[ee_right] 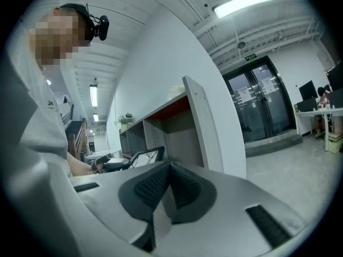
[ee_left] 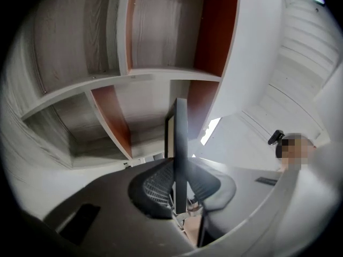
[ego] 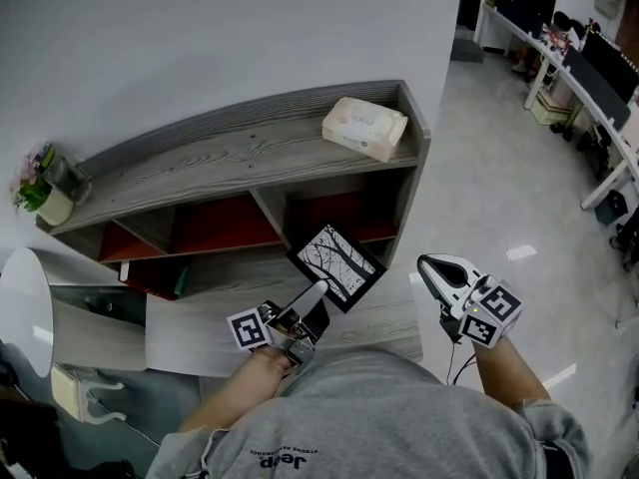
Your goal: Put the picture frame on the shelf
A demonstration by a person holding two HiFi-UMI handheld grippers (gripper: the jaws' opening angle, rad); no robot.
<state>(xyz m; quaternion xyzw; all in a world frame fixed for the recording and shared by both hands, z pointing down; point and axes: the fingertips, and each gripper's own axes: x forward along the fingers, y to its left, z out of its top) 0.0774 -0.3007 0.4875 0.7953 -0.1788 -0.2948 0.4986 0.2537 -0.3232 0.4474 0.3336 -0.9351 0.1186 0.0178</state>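
Between left fingers (ee_left: 153, 189) — picture frame (ee_left: 180, 143), edge-on

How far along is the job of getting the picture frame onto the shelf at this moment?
Done: the picture frame is picked up, clamped edge-on in the left gripper. In hand: it is held in front of the shelf, facing its open compartments. Left: setting it on a shelf board and letting go; it stands in no compartment yet. The right gripper is shut and empty, off to the side.
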